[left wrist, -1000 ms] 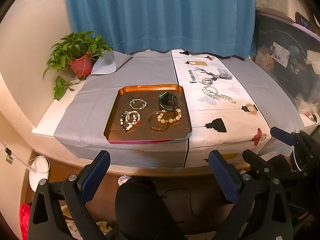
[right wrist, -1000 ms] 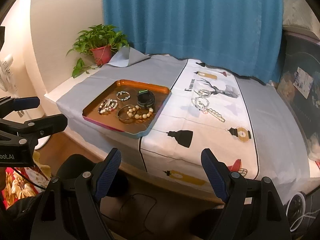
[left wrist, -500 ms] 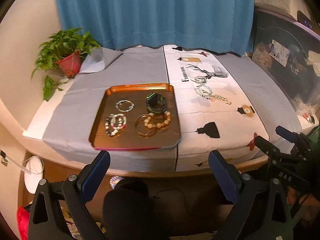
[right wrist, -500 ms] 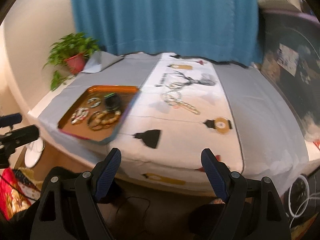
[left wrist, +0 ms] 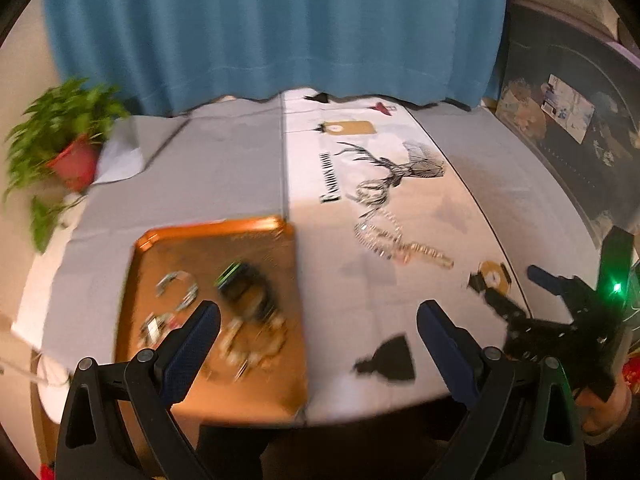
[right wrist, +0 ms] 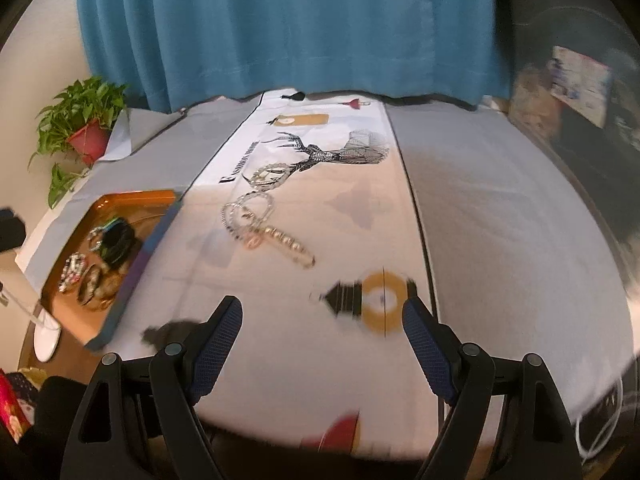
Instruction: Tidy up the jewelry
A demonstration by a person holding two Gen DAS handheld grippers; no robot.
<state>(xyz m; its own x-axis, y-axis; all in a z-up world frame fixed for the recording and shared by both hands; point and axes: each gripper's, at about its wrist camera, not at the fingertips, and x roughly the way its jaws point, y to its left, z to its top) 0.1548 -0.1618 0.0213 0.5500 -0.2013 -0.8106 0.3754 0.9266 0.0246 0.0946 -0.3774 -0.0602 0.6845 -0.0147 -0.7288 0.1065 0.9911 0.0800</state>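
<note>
The left gripper (left wrist: 318,336) is spread wide with nothing between its blue pads, and it hangs above the near edge of the table, over the right side of the orange tray (left wrist: 256,229). The right gripper (right wrist: 322,332) is also wide apart and holds nothing; it hangs over the near part of the white printed runner (right wrist: 320,216). In the left wrist view, the right gripper is visible at the far right, above the near right part of the table. In the tray lie several bracelets (left wrist: 176,288) and a dark watch (left wrist: 246,286), but they are blurred, so the details cannot be told. On the runner, to the right of the tray and apart from it, lies a tangle of silver and beaded chains (right wrist: 256,216), near the printed deer (right wrist: 336,152). A potted plant (right wrist: 86,130) stands at the far left corner, and a blue curtain (right wrist: 280,28) hangs behind the table.
</note>
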